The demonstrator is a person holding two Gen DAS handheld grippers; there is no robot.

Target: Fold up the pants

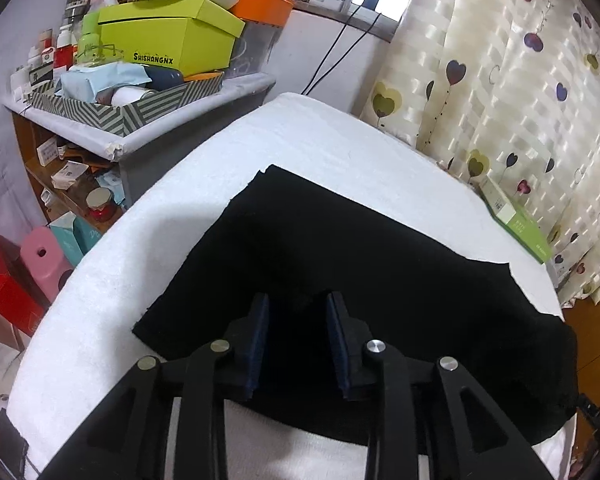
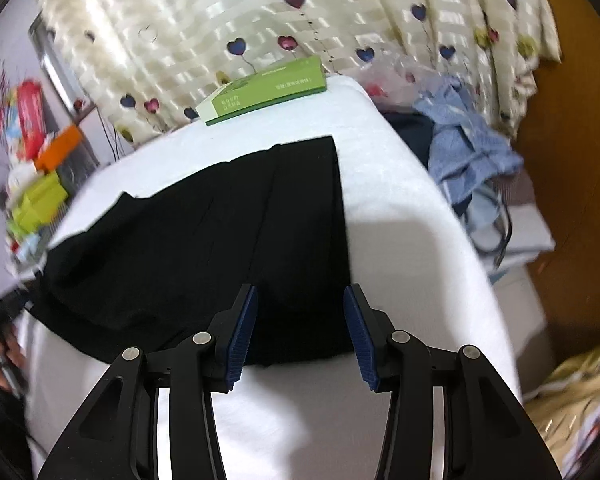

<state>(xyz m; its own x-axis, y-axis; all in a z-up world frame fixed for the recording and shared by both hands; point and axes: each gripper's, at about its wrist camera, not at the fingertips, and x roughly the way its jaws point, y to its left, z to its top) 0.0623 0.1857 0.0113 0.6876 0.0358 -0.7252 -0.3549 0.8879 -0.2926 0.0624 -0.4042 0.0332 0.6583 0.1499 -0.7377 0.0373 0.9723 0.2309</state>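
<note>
Two grippers, both over the near hem. Your left gripper (image 1: 298, 336) is parted, holding nothing, directly above the black pants (image 1: 340, 260), which lie flat on the white surface (image 1: 328, 140) with their long axis running left–right. Yellow-green box (image 1: 168, 36) reads "SHISHANGNX". Your right gripper (image 2: 300, 332) gapes wider, empty, at the pants' right near corner. Green box (image 2: 260, 88): print unreadable, probably blur.
</note>
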